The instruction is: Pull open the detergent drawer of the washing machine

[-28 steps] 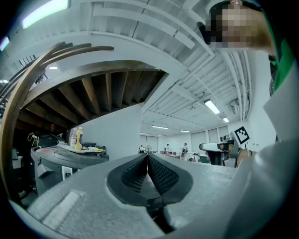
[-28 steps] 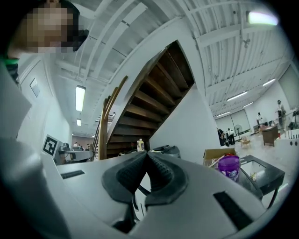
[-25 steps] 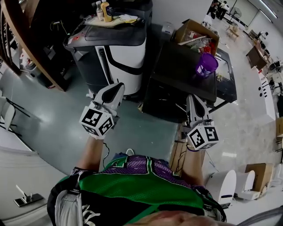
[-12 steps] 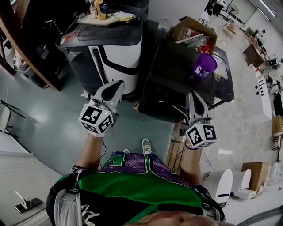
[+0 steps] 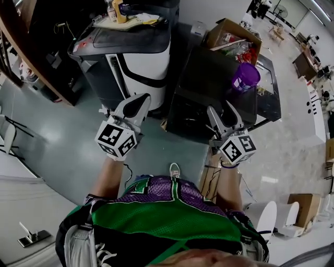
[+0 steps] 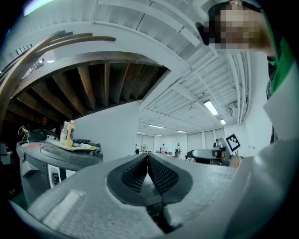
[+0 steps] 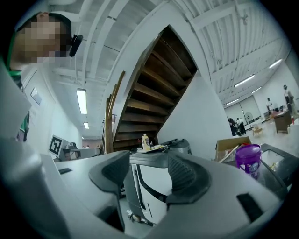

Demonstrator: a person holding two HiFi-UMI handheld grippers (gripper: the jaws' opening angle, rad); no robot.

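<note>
A white and dark grey machine (image 5: 138, 57) stands on the floor ahead at the left, and a low black appliance (image 5: 214, 86) sits beside it on the right. I cannot make out a detergent drawer on either. My left gripper (image 5: 136, 106) hovers in front of the white machine with its jaws pressed together and nothing in them (image 6: 147, 158). My right gripper (image 5: 221, 112) hangs before the black appliance's front edge. Its jaws are opening and nothing is between them. Through their gap in the right gripper view (image 7: 148, 170) I see the white machine (image 7: 152, 191).
A purple tub (image 5: 245, 76) stands on the black appliance, with an open cardboard box (image 5: 229, 36) behind it. Bottles on a tray (image 5: 117, 11) rest on the white machine's top. A wooden staircase (image 5: 28, 57) runs along the left. White bins (image 5: 269, 219) stand at lower right.
The right gripper's jaws, shut in both earlier frames, now stand spread apart. Both grippers have shifted slightly toward the machines. The left gripper stays shut.
</note>
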